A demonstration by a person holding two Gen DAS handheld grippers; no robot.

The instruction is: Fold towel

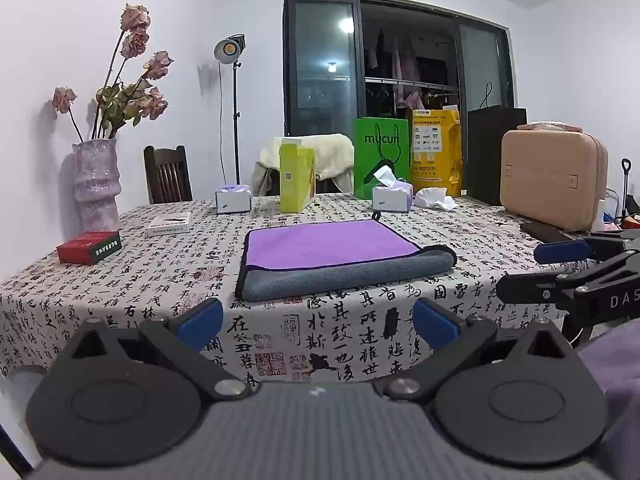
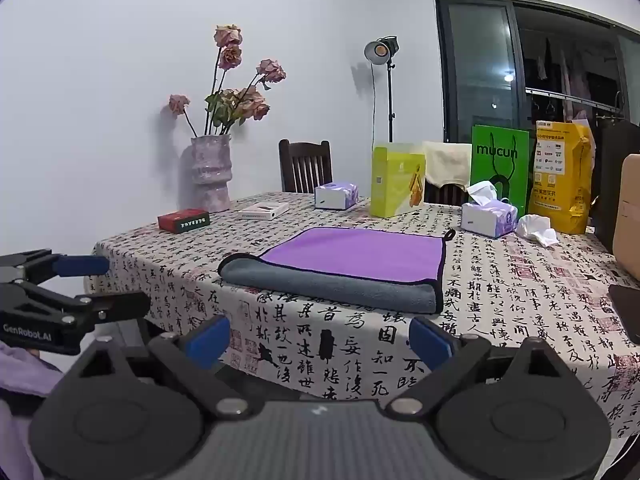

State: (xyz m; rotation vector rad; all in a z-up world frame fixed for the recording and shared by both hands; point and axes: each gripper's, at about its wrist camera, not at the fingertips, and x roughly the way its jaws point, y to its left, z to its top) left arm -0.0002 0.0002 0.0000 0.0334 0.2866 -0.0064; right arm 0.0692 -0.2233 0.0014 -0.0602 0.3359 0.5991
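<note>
Towel folded on table, well ahead of both grippers; L & R fingers wide, empty.

Bare tablecloth lies before the towel; boxes and bags crowd behind.

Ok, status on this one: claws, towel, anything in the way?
Both claws, left and right, open, empty, short of table. Towel folded once, purple up. Nothing blocking.
</note>
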